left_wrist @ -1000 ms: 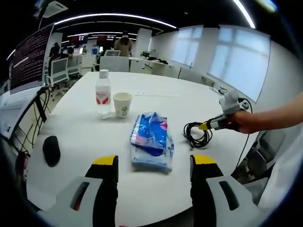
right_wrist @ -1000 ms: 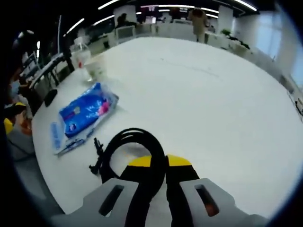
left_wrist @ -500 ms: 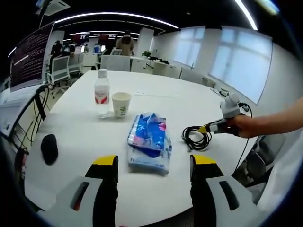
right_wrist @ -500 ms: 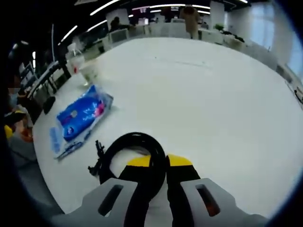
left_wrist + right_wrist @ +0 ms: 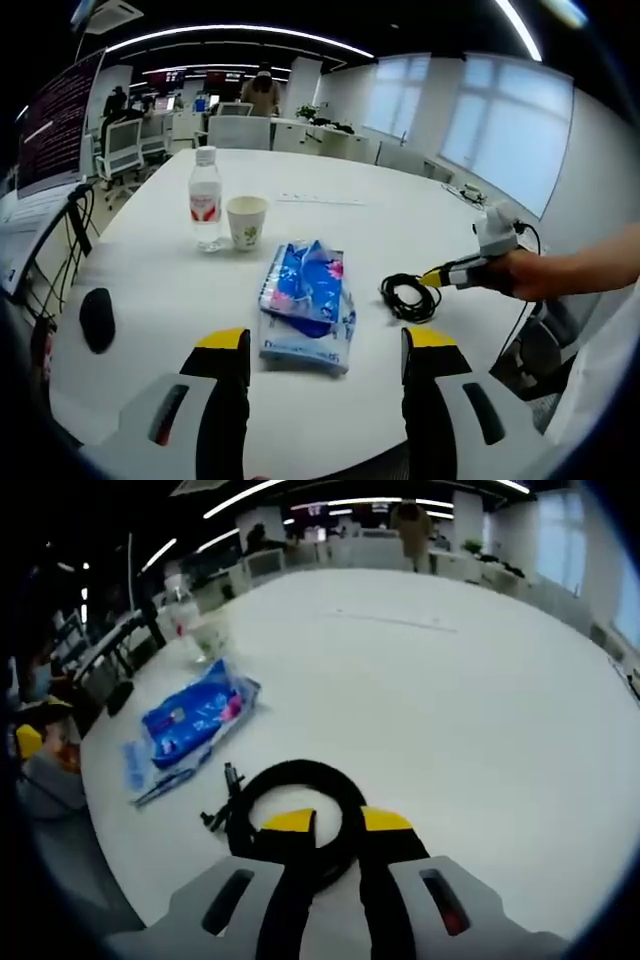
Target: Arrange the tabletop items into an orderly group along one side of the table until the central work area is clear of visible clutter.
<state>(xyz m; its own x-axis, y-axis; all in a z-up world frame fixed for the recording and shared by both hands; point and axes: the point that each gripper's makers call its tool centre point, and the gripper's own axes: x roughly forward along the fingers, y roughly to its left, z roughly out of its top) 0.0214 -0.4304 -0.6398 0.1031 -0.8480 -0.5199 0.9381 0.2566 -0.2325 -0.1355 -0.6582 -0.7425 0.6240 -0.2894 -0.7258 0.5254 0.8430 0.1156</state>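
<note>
Your left gripper point(image 5: 324, 350) hung above the near edge of the white worktop point(image 5: 330, 215), its fingers spread wide with nothing between them. Just ahead of it lay the blue tissue pack point(image 5: 303, 300), flat on the worktop. Beyond that stood a water bottle point(image 5: 205, 210) with a red label and white cap, upright, and a paper cup point(image 5: 246, 220) just beside it; you could not tell from either view what the cup held. A black mouse point(image 5: 96, 319) sat near the worktop's left edge. Your right gripper point(image 5: 335, 825) had its fingers parted a little around the rim of the coiled black cable point(image 5: 295, 805), which rested on the worktop to the right of the tissue pack.
</note>
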